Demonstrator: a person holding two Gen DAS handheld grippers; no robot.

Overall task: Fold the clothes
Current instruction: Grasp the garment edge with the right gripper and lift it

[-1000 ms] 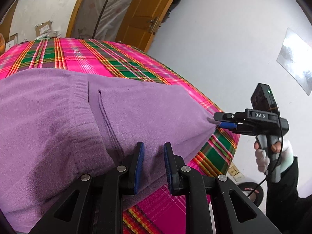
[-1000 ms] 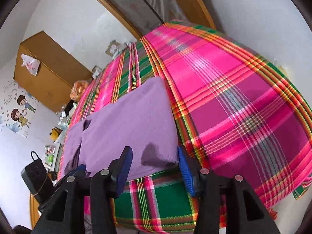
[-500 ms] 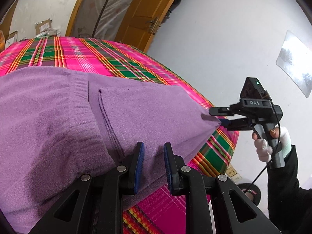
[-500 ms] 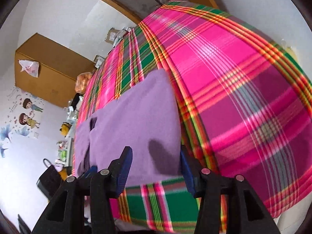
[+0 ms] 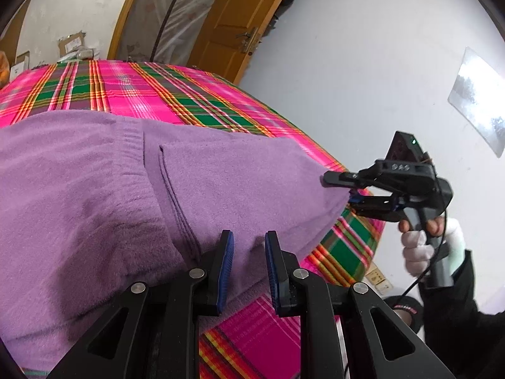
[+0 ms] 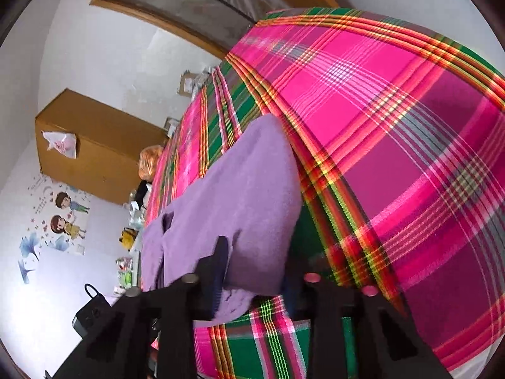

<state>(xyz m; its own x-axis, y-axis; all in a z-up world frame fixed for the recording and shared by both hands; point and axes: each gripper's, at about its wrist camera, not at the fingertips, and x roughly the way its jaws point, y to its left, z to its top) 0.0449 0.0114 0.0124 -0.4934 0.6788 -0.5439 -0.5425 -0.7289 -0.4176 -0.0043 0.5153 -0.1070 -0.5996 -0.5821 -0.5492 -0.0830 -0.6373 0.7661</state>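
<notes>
The purple garment [image 5: 202, 195] is lying on the plaid bedspread [image 5: 189, 94], near its edge. The left gripper [image 5: 247, 268] is pinching the hem narrowly, while the right gripper [image 5: 347, 191] is closing around the corner. If that bite is shallow, the corner is probably slipping free when lifted.

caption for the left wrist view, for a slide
Both grippers at the purple garment hem on a plaid bedspread, right gripper closing.

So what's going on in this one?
A person is folding a purple garment laid on a pink plaid bedspread. The left gripper has the garment's near edge between its fingers. The right gripper, in a white-gloved hand, is closing on the garment's far corner. No fold made yet.
</notes>
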